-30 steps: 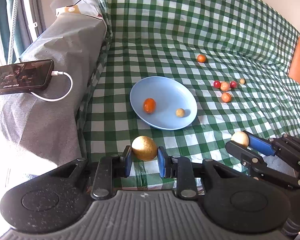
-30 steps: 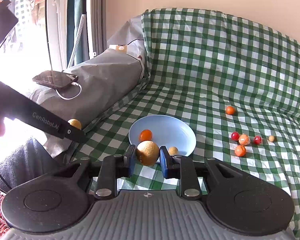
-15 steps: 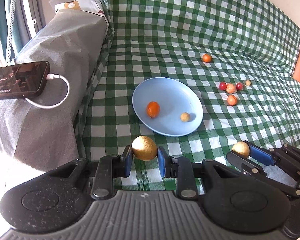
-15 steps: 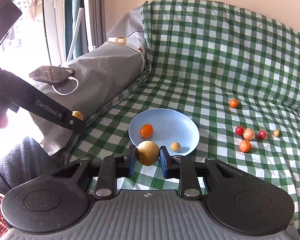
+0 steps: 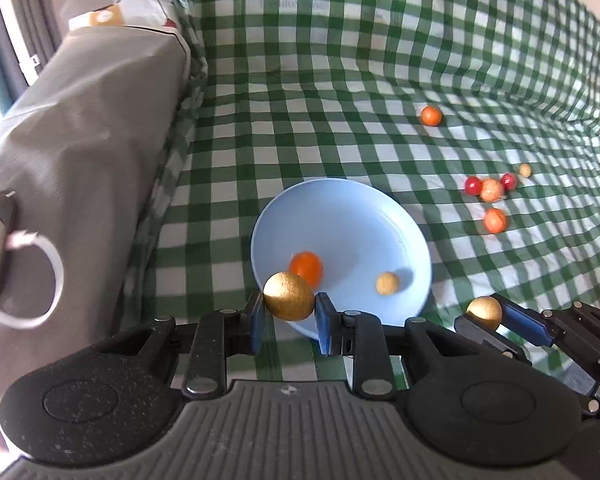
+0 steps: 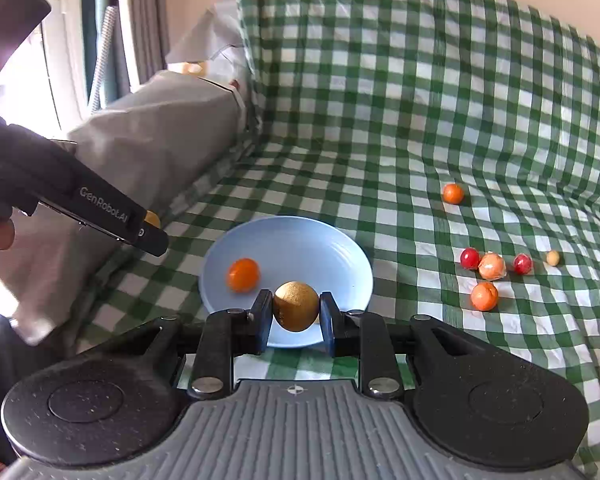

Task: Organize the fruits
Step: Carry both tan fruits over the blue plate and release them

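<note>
I've got a golden-brown fruit pinched in the left gripper [image 5: 288, 316] and a second one clamped in the right gripper [image 6: 295, 316], both poised at the near rim of the blue plate [image 5: 379, 220]. Just ahead of my left jaws, the orange fruit [image 5: 306, 267] and a small tan fruit [image 5: 387, 283] already sit on the plate. Two down, I'd say, two in hand. Off to the right, well clear of the plate, a loose cluster of red and orange fruits [image 6: 491, 266] and a lone orange one [image 6: 453, 193] remain on the checked cloth [image 6: 419, 120].
</note>
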